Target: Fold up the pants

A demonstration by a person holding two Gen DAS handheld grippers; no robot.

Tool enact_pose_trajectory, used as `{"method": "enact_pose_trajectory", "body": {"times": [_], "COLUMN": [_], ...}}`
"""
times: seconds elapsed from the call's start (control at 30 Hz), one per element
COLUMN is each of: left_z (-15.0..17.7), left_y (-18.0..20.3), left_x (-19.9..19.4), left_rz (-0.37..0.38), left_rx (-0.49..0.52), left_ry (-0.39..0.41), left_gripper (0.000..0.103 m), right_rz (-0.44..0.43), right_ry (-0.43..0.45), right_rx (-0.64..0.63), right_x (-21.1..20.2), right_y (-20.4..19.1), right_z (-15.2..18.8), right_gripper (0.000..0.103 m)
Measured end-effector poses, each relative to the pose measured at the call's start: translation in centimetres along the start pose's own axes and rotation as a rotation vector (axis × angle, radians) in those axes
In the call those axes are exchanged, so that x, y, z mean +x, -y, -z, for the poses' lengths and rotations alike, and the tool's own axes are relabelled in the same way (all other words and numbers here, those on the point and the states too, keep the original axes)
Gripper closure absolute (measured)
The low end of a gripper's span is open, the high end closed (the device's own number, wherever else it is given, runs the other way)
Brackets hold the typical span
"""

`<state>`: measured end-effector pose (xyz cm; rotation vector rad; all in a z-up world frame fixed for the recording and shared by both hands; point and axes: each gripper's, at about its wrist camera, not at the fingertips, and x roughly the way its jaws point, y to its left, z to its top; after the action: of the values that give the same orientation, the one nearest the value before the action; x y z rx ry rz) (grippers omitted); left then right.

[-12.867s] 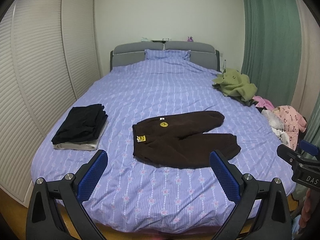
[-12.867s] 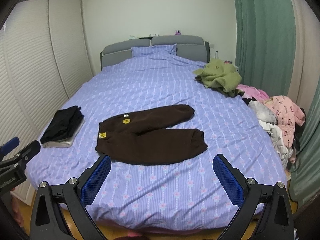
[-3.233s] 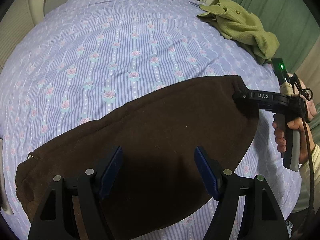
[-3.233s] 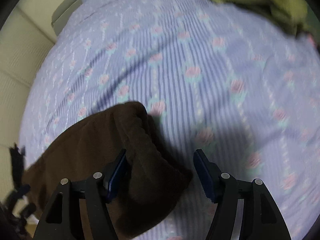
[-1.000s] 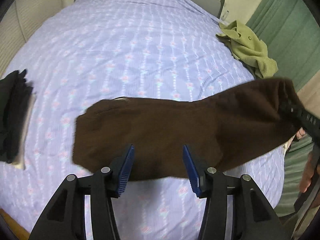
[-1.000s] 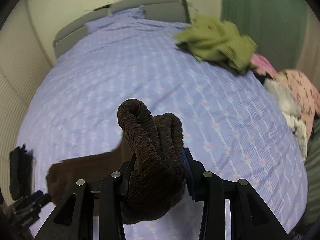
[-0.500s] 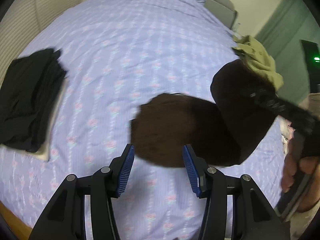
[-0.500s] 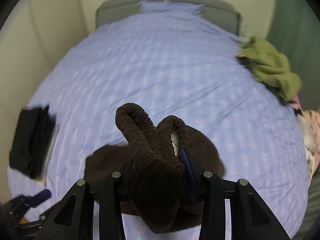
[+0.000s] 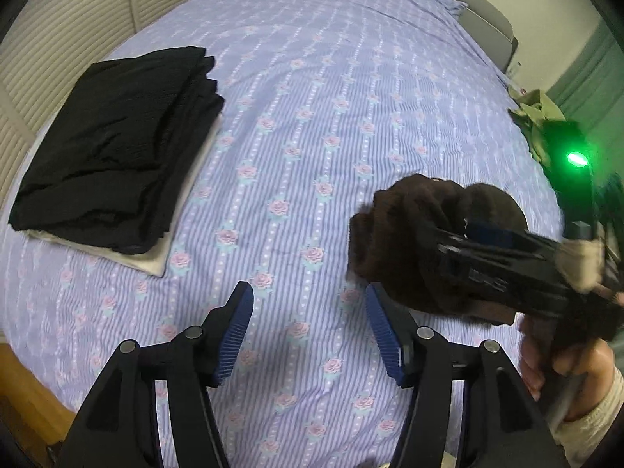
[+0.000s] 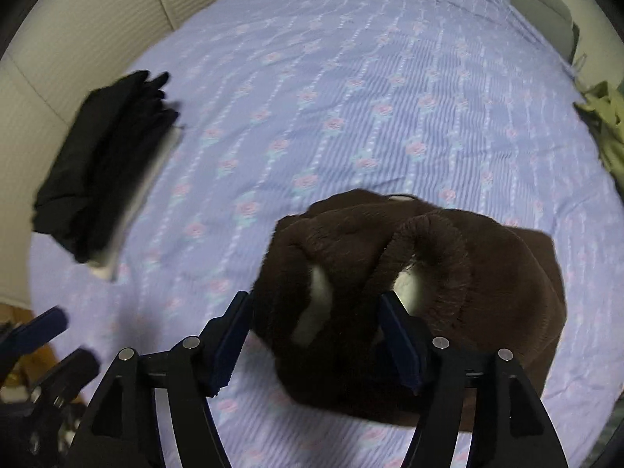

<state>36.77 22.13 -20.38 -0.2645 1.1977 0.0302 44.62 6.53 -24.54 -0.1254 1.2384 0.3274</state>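
Observation:
The brown pants (image 10: pixel 487 273) lie doubled over on the purple bed. My right gripper (image 10: pixel 316 335) is shut on their bunched leg cuffs (image 10: pixel 390 257) and holds them over the waist end; the pants also show in the left wrist view (image 9: pixel 409 234), with the right gripper (image 9: pixel 460 249) on them. My left gripper (image 9: pixel 310 331) is open and empty, above bare sheet to the left of the pants.
A folded stack of black clothes on a white piece (image 9: pixel 113 148) lies at the bed's left side, also in the right wrist view (image 10: pixel 101 163). A green garment (image 10: pixel 602 124) lies at the right edge. The louvered wardrobe (image 9: pixel 70 19) stands to the left.
My right gripper has carried the cuffs leftward over the pants, folding them in half. My left gripper has let go of the pants and swung left, now open over bare sheet.

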Motion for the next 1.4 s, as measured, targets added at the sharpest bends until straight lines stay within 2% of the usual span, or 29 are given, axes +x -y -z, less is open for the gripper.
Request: {"method": "enact_pose_trajectory", "body": {"times": [0.07,0.13,0.2,0.27,0.37,0.43,0.53,0.6,0.77,0.87,0.9,0.93,0.97,1.0,1.1,1.17,1.23,1.33,1.4], "left_z": [0.0,-0.1,-0.3,-0.5,-1.1,-1.8,-3.0,-4.0,-5.9,-5.8,-5.6,-5.4,-5.1,-4.8,-4.3,-4.1,-3.5,-2.7,-2.5], "left_y": [0.1,0.6,1.9,3.8,7.7,10.6,14.6,16.7,19.2,19.7,19.8,19.8,19.6,19.4,18.2,16.7,14.9,12.1,10.6], "left_x": [-0.8,-1.4,-1.9,-1.9,-1.4,-0.6,1.1,2.7,7.7,10.4,11.3,11.9,12.4,12.5,10.0,7.4,5.6,6.1,7.8], "left_rz": [-0.001,-0.001,0.027,0.082,0.173,0.203,0.236,0.244,0.222,0.197,0.181,0.176,0.184,0.190,0.228,0.230,0.223,0.153,0.183], "left_rx": [0.001,0.014,0.041,0.079,0.149,0.194,0.268,0.306,0.263,0.238,0.228,0.216,0.196,0.180,0.125,0.087,0.055,0.033,-0.042], "left_ry": [0.022,0.042,0.049,0.054,0.061,0.059,0.057,0.044,-0.071,-0.146,-0.174,-0.196,-0.217,-0.226,-0.157,-0.095,-0.068,-0.084,-0.127], "left_gripper": [0.039,0.036,0.036,0.036,0.036,0.036,0.036,0.037,0.042,0.044,0.048,0.066,0.078,0.084,0.087,0.087,0.086,0.084,0.083], "right_rz": [-0.119,-0.234,-0.260,-0.224,-0.012,0.083,0.080,0.071,0.065,0.055,0.052,0.047,0.038,0.030,-0.001,-0.017,-0.030,-0.046,-0.044], "right_ry": [0.006,0.053,0.115,0.212,0.269,0.223,0.199,0.194,0.194,0.179,0.173,0.164,0.159,0.154,0.142,0.146,0.154,0.150,0.136], "right_rx": [0.031,0.046,0.026,0.055,0.151,0.229,0.413,0.479,0.515,0.503,0.499,0.494,0.492,0.490,0.477,0.461,0.445,0.423,0.396], "right_x": [-2.5,-6.5,-10.2,-13.6,-14.9,-13.9,-12.8,-12.5,-10.7,-10.1,-9.7,-9.4,-9.1,-9.0,-8.7,-8.8,-9.0,-8.8,-8.2], "right_y": [0.7,1.3,2.2,4.5,9.5,13.1,18.6,20.6,22.4,23.3,23.6,23.6,24.0,24.0,23.8,23.4,22.9,22.2,21.6], "right_z": [0.8,2.1,3.2,4.8,6.6,7.4,9.4,10.1,10.9,10.8,10.6,10.6,10.6,10.6,10.5,10.4,10.3,10.0,9.7], "right_gripper": [0.036,0.036,0.034,0.019,0.018,0.018,0.018,0.018,0.018,0.018,0.018,0.018,0.018,0.018,0.018,0.018,0.018,0.018,0.018]}}
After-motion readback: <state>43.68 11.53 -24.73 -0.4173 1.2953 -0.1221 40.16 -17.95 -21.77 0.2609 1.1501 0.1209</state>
